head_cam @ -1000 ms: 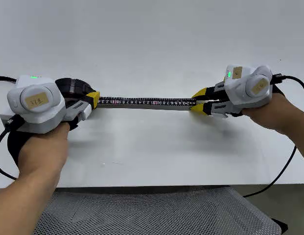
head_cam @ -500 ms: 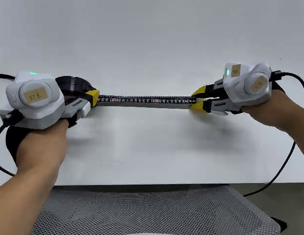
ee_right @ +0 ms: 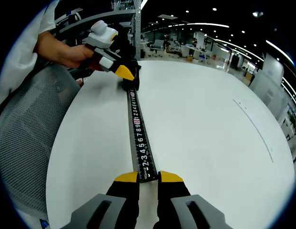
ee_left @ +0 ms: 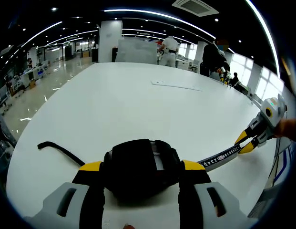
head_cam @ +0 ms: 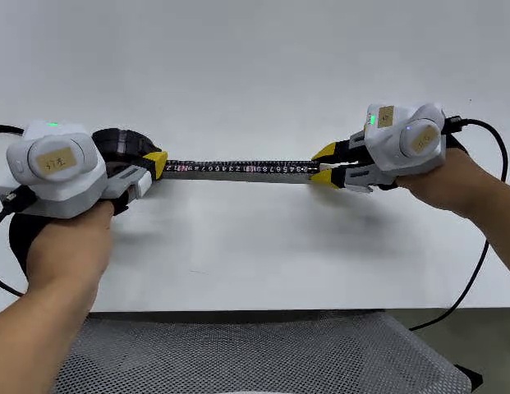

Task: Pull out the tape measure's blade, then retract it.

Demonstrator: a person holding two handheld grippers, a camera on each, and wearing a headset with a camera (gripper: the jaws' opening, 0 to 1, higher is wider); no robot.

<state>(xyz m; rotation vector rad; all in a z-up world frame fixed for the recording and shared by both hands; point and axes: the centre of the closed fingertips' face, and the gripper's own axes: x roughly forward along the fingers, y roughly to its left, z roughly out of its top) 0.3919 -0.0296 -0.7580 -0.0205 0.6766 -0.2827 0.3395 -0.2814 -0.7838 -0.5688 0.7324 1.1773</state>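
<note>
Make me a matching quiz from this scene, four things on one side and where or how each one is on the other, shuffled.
1. tape measure case
2. blade
3. mesh chair
4. right tool

A. shut on the blade's end
B. stretched out over the table
C. clamped in the left tool
D. below the table's near edge

Pairs: 1-C, 2-B, 3-D, 4-A

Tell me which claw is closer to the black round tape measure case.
Left. The left claw is clamped around the black round tape measure case; the right claw pinches the far tip of its dark extended blade.
</note>
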